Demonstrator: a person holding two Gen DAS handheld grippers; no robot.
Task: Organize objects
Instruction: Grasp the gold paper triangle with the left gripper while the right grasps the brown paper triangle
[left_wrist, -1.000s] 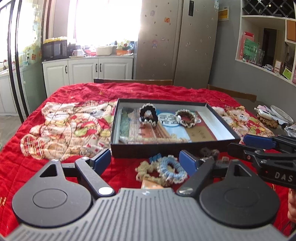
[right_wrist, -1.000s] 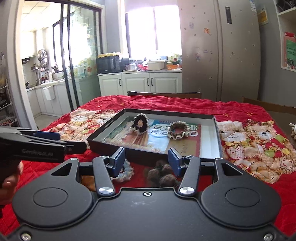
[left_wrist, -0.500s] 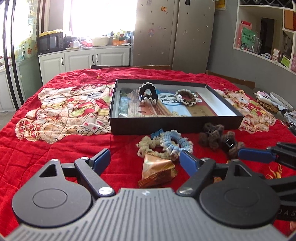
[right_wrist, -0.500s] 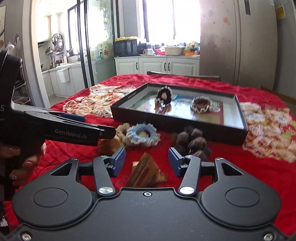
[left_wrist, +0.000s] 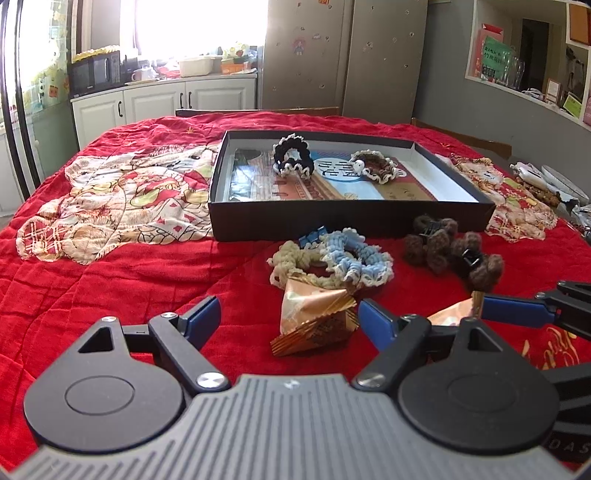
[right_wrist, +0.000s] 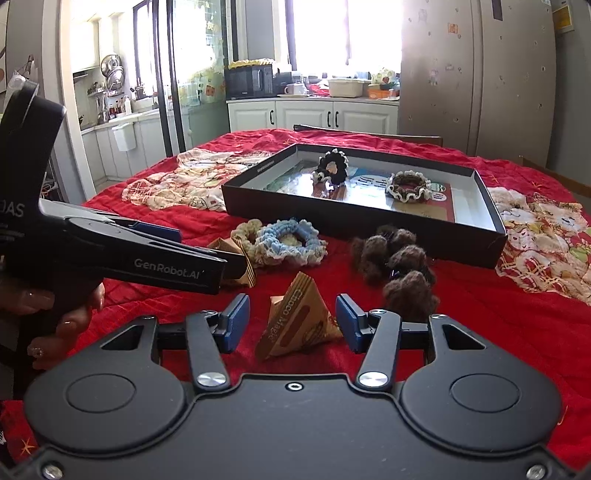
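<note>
Grippers both unclenched: left gripper (left_wrist: 286, 319) & right gripper (right_wrist: 291, 321) each straddle a wrapped choc; red cloth (left_wrist: 129, 288) bare leftward.

clear: red quilt (left_wrist: 110, 288) left | blocked: black tray (left_wrist: 351, 221), scrunchies (left_wrist: 332, 262) ahead

- The left gripper (left_wrist: 286, 315) points forward and slanted down toward the table, its jaws spread wide with nothing pressed between the blue pads (left_wrist: 199, 317).
- From the right wrist camera the left gripper (right_wrist: 207, 254) comes in from the left edge, its long black fingers (right_wrist: 147, 258) lying nearly level.
- A hand (right_wrist: 55, 314) is wrapped round its handle, fingers curled.
- The right gripper (right_wrist: 291, 321) also slants down, its jaws partly apart, the pads (right_wrist: 236, 317) touching nothing.
- From the left wrist camera the right gripper (left_wrist: 517, 314) reaches in from the right edge, fingers pointing left.
</note>
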